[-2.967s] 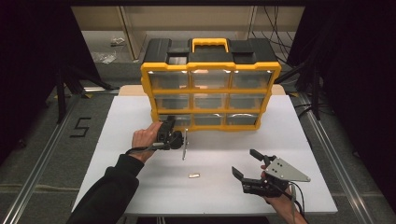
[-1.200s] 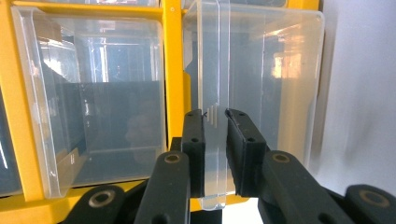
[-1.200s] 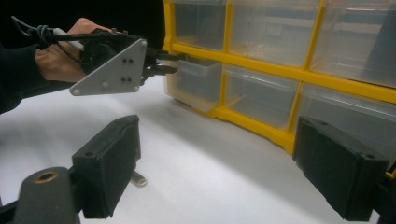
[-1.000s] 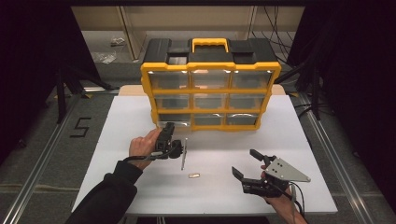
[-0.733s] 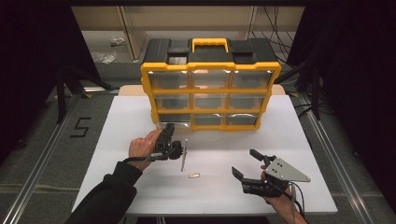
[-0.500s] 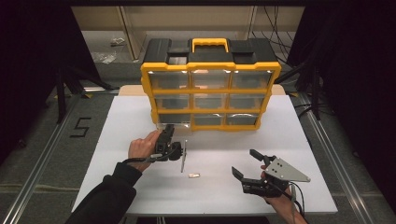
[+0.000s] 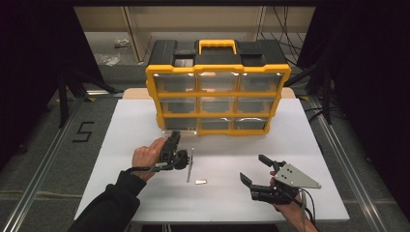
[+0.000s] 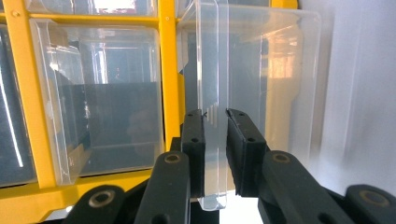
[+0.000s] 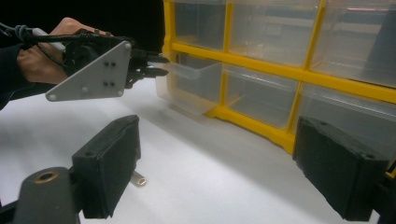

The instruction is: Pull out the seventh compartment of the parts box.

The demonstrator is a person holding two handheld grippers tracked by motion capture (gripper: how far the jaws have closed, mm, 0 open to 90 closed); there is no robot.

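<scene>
Clear plastic drawer (image 9: 187, 86) part-drawn from bottom-left slot of yellow-framed organiser cabinet (image 7: 217, 99), front lip clenched in left tool (image 8: 215, 140). Drawer's long axis runs out of cabinet toward table's near edge. Open white table (image 7: 145, 125) all round it. Right tool (image 7: 255, 170) released, jaws wide, near front-right edge. Small metal piece (image 7: 200, 182) lies between the tools. Dark room around.

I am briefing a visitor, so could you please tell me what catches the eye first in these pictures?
The yellow-framed plastic organiser with clear drawers stands at the back of the white table. Its bottom-left clear drawer is pulled partway out, with the left tongs shut on its front lip. The right tongs hang open near the table's front right, beside a small metal piece.
</scene>
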